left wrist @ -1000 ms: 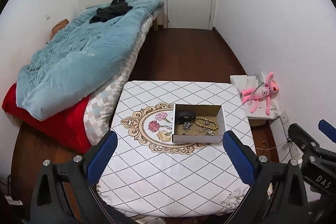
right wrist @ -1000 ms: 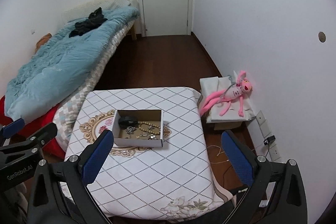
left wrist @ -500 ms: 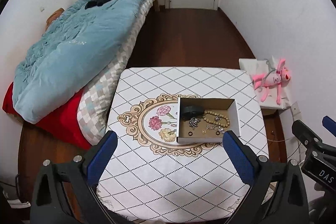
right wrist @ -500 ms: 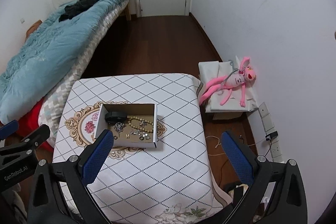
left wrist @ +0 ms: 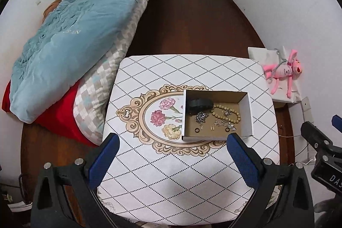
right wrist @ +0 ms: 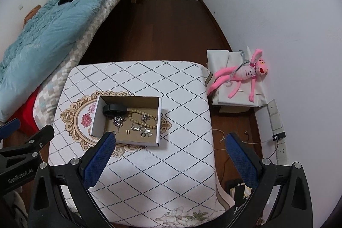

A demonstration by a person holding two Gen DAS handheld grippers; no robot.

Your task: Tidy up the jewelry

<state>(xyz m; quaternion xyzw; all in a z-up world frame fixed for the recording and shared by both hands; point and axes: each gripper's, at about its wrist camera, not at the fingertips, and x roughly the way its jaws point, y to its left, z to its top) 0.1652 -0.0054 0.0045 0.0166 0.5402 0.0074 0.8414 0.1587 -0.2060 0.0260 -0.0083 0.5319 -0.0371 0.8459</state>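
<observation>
Box [left wrist: 215,115] of jewelry ahead of my left fingers [left wrist: 173,153], left of right fingers [right wrist: 171,152]; both spread, empty; left nearer.

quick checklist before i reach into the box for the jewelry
1. Left gripper open, nothing held: ok.
2. Right gripper open, nothing held: ok.
3. Cardboard box open-topped, flat on the table: ok.
4. Bead bracelet apart from the silver chain: ok.
5. Small silver pieces untangled from each other: cannot tell.
6. A place outside the box to sort pieces into: not ok, none visible on the table.
</observation>
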